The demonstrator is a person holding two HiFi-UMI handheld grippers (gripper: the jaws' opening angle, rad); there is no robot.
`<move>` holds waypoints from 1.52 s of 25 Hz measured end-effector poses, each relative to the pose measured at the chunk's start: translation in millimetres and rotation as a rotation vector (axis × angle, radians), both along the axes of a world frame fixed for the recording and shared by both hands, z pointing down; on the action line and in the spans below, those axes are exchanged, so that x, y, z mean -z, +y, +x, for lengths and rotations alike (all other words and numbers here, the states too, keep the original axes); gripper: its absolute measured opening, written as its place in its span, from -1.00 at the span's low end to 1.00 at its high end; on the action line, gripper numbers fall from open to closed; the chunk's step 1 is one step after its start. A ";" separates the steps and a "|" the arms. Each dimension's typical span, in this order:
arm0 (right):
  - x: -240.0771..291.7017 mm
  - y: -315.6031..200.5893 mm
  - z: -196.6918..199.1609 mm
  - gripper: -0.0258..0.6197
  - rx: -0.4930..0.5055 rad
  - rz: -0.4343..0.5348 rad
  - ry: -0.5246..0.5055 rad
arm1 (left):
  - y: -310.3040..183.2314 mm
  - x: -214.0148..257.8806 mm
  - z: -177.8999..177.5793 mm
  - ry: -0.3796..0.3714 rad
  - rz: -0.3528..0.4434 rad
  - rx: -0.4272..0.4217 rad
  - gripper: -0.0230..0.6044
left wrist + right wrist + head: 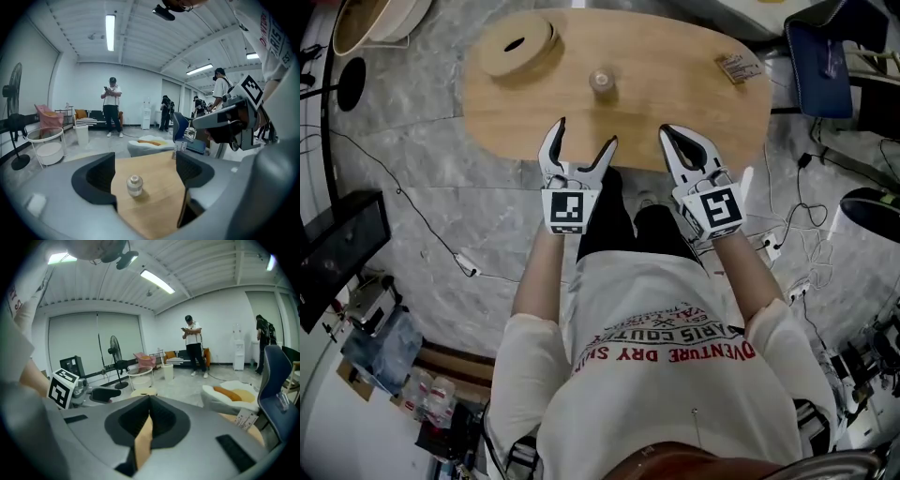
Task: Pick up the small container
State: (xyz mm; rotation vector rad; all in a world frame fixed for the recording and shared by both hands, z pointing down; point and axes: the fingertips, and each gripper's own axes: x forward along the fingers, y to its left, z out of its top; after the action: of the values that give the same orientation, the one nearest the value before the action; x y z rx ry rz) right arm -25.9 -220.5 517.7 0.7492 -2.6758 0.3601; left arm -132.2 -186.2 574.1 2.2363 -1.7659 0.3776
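Observation:
The small container [600, 81], a clear jar with a round lid, stands upright on the oval wooden table [675, 84], a little beyond both grippers. My left gripper [586, 133] is open over the table's near edge, short of the jar and apart from it. In the left gripper view the small container [134, 184] stands between and beyond the spread jaws of the left gripper [145, 171]. My right gripper [667, 131] is shut with nothing in it, to the right of the jar. In its own view the right gripper [149, 404] shows jaw tips touching.
A round wooden lid with a hole [518, 44] lies at the table's far left and a small packet [738, 67] at its far right. A blue chair [820, 56] stands to the right. Cables [441, 244] run over the floor. A standing person [112, 107] is farther off.

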 end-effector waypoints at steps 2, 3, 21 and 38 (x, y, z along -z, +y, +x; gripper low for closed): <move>-28.5 -11.5 -6.4 -0.90 -0.005 -0.012 0.006 | -13.4 -30.9 -4.6 -0.006 -0.018 -0.013 0.33; -43.3 -15.6 -7.9 -0.90 -0.007 -0.020 0.011 | -18.8 -46.6 -5.6 -0.008 -0.028 -0.019 0.33; -209.7 -69.2 -20.4 -0.90 -0.038 -0.045 -0.006 | -119.6 -233.2 -4.3 -0.040 -0.072 0.013 0.42; -228.8 -69.5 -17.9 -0.90 -0.038 -0.097 0.022 | -145.5 -251.8 -4.9 -0.076 -0.139 0.035 0.17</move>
State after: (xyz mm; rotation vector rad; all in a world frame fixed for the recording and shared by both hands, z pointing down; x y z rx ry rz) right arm -43.8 -290.0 746.5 0.7710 -2.6058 0.4855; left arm -137.1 -331.7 825.9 2.1183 -1.7555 0.5662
